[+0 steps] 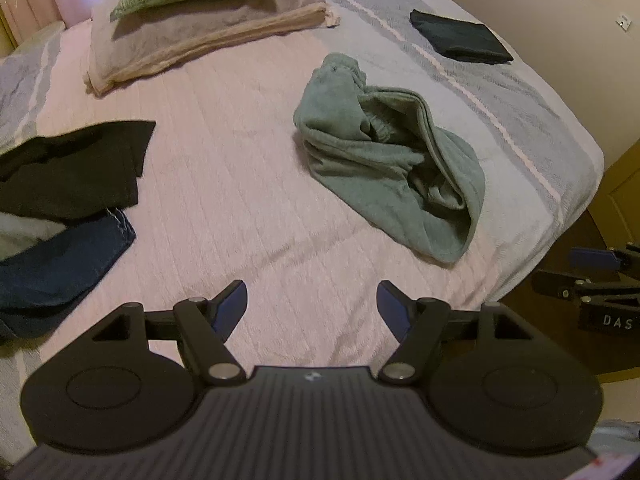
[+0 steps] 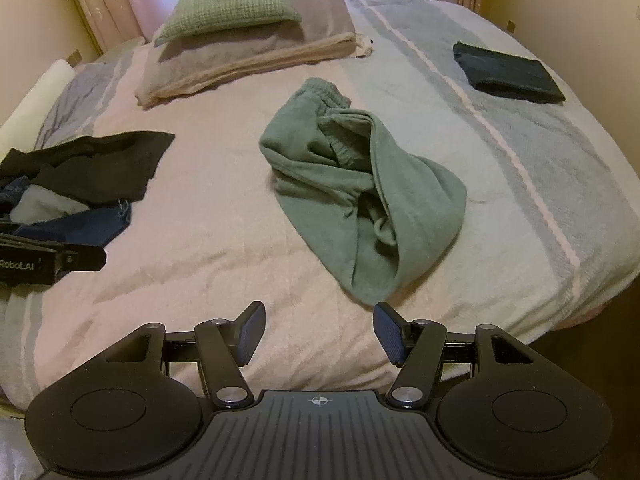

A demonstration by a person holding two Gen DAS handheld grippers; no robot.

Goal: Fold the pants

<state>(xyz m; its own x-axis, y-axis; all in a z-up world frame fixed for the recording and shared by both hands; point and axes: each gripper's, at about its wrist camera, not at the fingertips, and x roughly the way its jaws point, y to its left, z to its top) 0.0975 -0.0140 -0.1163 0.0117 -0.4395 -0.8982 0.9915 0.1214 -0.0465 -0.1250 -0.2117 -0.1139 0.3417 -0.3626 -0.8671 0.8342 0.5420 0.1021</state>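
Left tongs: your left tongs [image 1: 312, 306] hang spread wide over the near edge of the bed [image 1: 240, 184], holding nothing.
Spare clothes: a black garment [image 1: 76, 164] and jeans [image 1: 60, 264] lie heaped at the left side, well apart from your target.
Where the pants are: the green pants [image 2: 360, 196] sit in a crumpled heap mid-bed, ahead of both tongs and touched by neither.
How they will handle: you should expect soft, thick fleece, light and limp. It will likely sag and drag layers along, but not slip from the pads.
Where to take hold: the gathered waistband [image 2: 326, 94] at the far end looks the firmest edge; pinch it at its two corners.
How they look: twisted, one leg lapped over the other, inner folds showing.
Right tongs: your right tongs [image 2: 319, 332] are equally wide apart and empty, near the heap's closest edge.
Folded item: a dark folded piece [image 2: 508, 74] rests far right.
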